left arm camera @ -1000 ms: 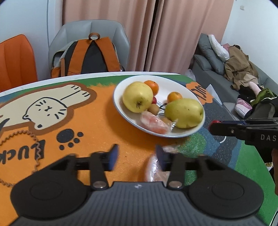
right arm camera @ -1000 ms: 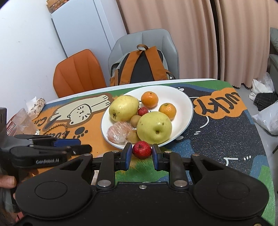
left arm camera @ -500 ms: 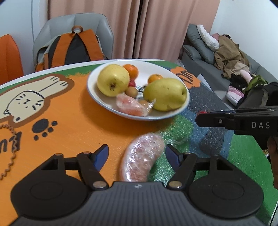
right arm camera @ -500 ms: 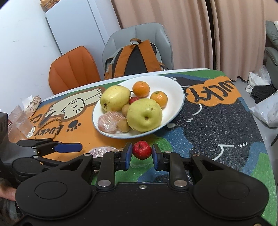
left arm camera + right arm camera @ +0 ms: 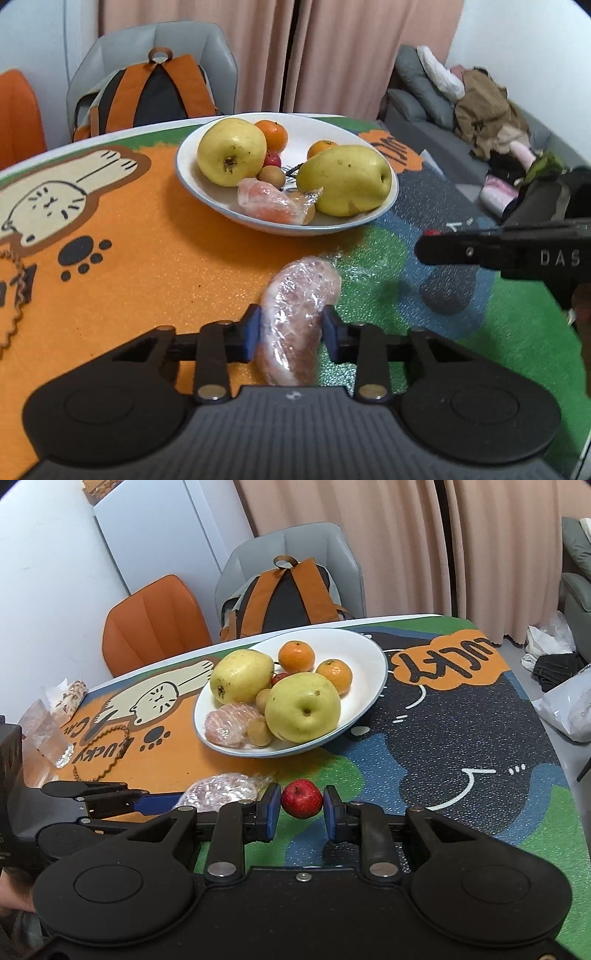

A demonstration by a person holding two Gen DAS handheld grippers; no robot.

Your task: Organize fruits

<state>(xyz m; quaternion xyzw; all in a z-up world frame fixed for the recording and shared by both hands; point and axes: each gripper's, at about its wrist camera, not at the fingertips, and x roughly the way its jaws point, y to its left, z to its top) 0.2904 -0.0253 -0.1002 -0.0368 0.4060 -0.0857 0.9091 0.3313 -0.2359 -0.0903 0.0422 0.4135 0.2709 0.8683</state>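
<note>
The wrapped fruit piece [image 5: 301, 317], a pinkish wedge in cling film, lies on the bench [image 5: 129, 266] just in front of the white plate [image 5: 384, 206], and the left gripper [image 5: 291, 328] has its jaws set close on either side of it, the blue pads at or almost at the film; whether they already press it I cannot tell. The small red fruit [image 5: 301, 798] sits pinched between the jaws of the right gripper [image 5: 300, 806], which are nearly closed on it, above the green patch near the plate's front rim. The plate already carries two large yellow fruits, two oranges, small brown ones and another wrapped wedge [image 5: 231, 727]. By my reading the step in hand is gathering the last loose pieces. Next the red fruit needs carrying over the rim into a free gap, and the soft wedge needs a gentle squeeze and lift.
</note>
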